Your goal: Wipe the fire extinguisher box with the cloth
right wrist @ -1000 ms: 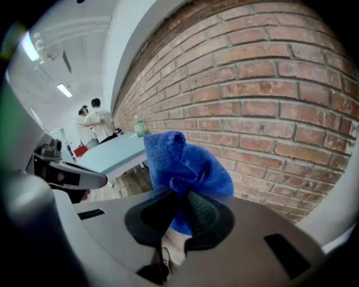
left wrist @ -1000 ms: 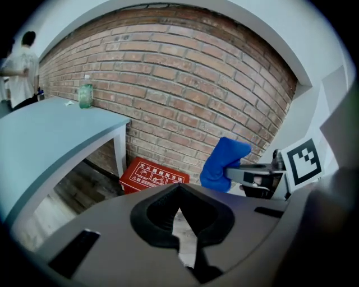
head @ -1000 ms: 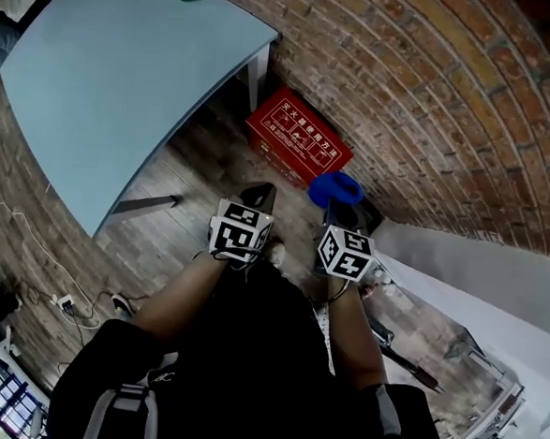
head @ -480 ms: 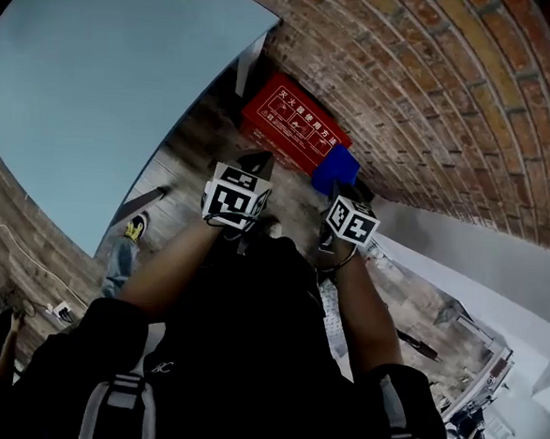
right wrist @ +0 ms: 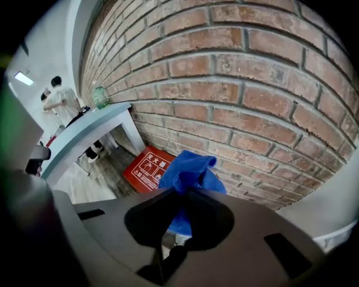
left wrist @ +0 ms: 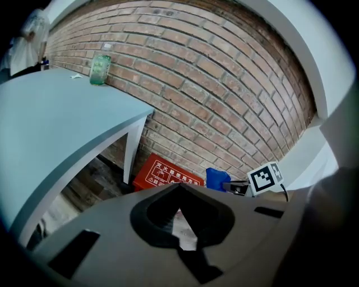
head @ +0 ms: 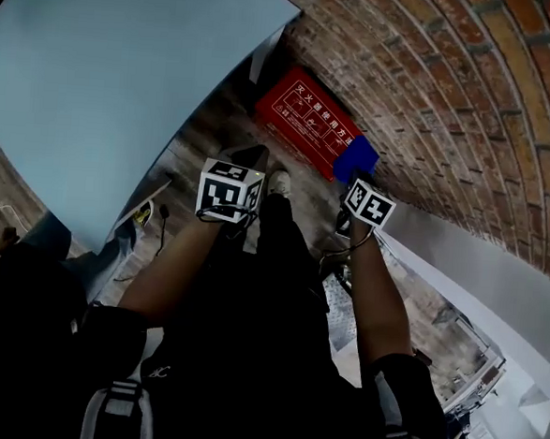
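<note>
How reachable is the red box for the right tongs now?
Probably yes: the right tongs, shut on the blue cloth, face the red box on the floor by the brick wall, with nothing visible between them.

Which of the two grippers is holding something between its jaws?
The right gripper: its jaws are shut on the blue cloth, which bunches out above them. The left gripper has its jaws together with nothing between them.
</note>
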The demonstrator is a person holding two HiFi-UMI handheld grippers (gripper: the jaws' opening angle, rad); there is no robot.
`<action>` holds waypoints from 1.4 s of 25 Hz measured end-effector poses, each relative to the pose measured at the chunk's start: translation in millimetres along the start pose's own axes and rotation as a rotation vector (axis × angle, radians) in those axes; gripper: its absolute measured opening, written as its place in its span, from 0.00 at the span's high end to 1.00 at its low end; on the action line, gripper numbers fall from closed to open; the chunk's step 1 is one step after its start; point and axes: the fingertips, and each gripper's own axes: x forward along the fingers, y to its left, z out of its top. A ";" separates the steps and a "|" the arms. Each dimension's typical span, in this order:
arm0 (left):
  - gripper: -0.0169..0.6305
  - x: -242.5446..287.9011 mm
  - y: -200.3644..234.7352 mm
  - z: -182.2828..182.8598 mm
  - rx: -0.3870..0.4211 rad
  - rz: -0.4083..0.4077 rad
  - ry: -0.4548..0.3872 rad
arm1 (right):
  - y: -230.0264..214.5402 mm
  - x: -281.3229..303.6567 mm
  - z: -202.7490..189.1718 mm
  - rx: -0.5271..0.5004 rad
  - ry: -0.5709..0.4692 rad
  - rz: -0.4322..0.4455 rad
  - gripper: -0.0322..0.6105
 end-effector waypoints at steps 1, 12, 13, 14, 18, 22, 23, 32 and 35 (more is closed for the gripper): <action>0.96 3.4 0.6 -0.7 -0.002 0.007 0.009 | -4.6 8.8 1.7 -0.004 0.011 -0.002 0.88; 0.96 45.5 7.6 -4.6 -0.040 0.109 0.044 | -59.2 120.0 -22.9 -0.079 0.206 -0.032 0.88; 0.96 47.9 6.6 -5.2 -0.046 0.114 0.045 | -63.6 126.3 -25.6 -0.087 0.222 -0.035 0.88; 0.96 50.4 6.0 -6.0 -0.051 0.119 0.047 | -67.4 132.7 -27.8 -0.094 0.236 -0.036 0.88; 0.96 59.9 2.6 -13.1 -0.077 0.138 0.058 | -78.3 155.6 -31.9 -0.120 0.277 -0.026 0.88; 0.96 68.2 -1.9 -20.5 -0.098 0.144 0.070 | -78.3 167.7 -25.5 -0.137 0.266 0.005 0.88; 0.96 69.8 -1.8 -21.1 -0.101 0.146 0.070 | -76.1 169.6 -22.9 -0.138 0.259 0.013 0.88; 0.96 73.4 2.3 -24.6 -0.125 0.171 0.066 | -40.1 188.8 1.5 -0.143 0.220 0.125 0.88; 0.96 74.0 6.8 -26.2 -0.138 0.181 0.053 | -17.5 198.1 13.6 -0.202 0.210 0.158 0.88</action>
